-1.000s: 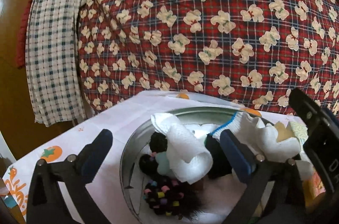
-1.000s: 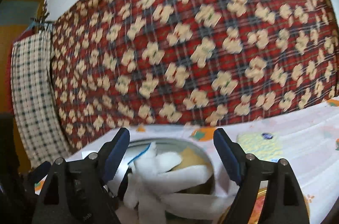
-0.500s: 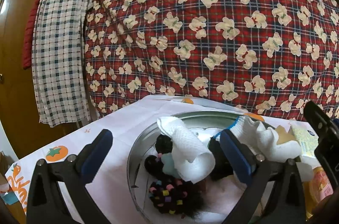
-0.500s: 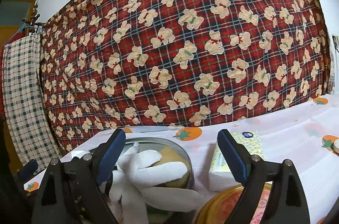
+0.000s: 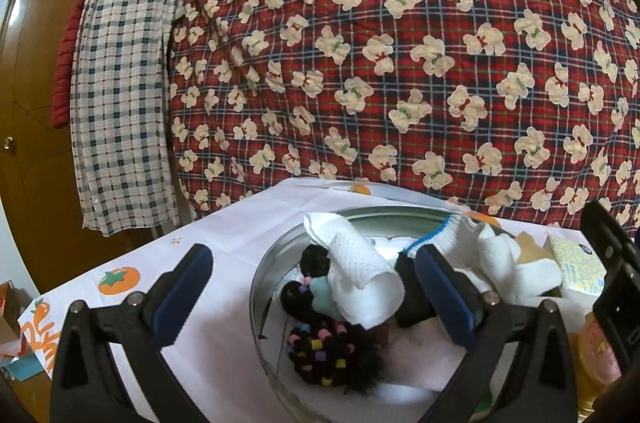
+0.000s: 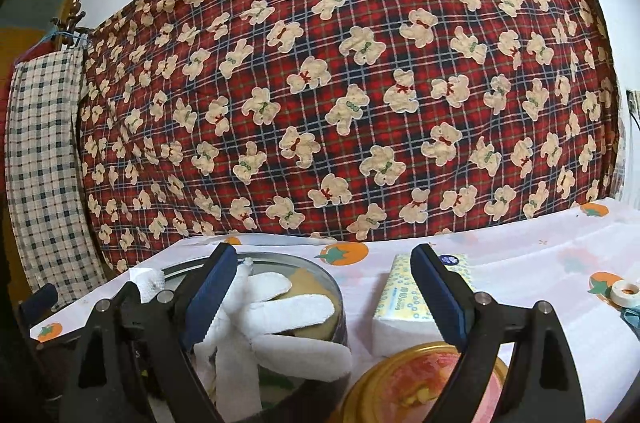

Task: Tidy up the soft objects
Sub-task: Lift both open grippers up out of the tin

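Right wrist: fingers (image 6: 436, 299) spread wider than before, white glove (image 6: 276, 319) released.

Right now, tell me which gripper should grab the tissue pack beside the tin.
Right. The right gripper is open with the tissue pack just ahead between its fingers; the left gripper faces the tin.

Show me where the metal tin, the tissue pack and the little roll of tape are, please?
metal tin (image 5: 280, 243): left wrist view, on its bare inner wall at the left.
tissue pack (image 6: 396, 299): right wrist view, on its patterned front face.
roll of tape (image 6: 625, 290): right wrist view, on its white ring.
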`<act>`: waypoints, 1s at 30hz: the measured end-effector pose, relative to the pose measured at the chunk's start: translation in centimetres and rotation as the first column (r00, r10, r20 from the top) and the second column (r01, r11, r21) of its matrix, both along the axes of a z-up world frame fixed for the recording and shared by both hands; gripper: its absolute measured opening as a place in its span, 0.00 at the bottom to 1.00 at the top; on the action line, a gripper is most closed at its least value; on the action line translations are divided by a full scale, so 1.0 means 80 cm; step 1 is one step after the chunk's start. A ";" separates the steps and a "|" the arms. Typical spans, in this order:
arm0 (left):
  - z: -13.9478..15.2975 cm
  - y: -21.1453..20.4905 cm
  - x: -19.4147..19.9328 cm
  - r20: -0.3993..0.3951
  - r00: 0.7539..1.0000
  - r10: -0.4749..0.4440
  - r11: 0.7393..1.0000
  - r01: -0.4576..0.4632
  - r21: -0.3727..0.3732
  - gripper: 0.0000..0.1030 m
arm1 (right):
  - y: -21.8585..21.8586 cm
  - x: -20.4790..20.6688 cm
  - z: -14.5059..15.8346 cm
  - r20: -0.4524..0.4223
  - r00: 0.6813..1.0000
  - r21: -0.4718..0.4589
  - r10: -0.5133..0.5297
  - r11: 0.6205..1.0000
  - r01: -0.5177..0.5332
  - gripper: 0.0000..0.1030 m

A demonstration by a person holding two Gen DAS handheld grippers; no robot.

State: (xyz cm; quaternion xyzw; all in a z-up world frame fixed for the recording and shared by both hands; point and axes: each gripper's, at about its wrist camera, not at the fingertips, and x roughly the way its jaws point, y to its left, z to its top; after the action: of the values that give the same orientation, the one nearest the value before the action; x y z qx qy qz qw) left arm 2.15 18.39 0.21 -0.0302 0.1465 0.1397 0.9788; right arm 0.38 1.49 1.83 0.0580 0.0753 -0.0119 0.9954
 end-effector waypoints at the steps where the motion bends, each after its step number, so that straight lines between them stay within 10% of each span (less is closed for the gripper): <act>1: 0.000 -0.001 -0.003 0.001 1.000 -0.001 1.000 0.001 0.001 0.99 | 0.003 0.002 0.000 0.001 1.000 -0.001 -0.006 1.000 0.006 0.88; 30: 0.002 -0.069 -0.053 0.008 0.996 -0.093 0.996 0.093 0.011 0.99 | -0.067 -0.046 0.004 0.017 0.994 -0.002 -0.106 0.994 0.106 0.88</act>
State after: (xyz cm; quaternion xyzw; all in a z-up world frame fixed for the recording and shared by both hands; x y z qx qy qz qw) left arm -2.09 12.84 0.36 -0.0190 0.1427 0.0945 0.9851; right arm -3.31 -3.90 2.14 0.0608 0.0638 -0.0643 0.9940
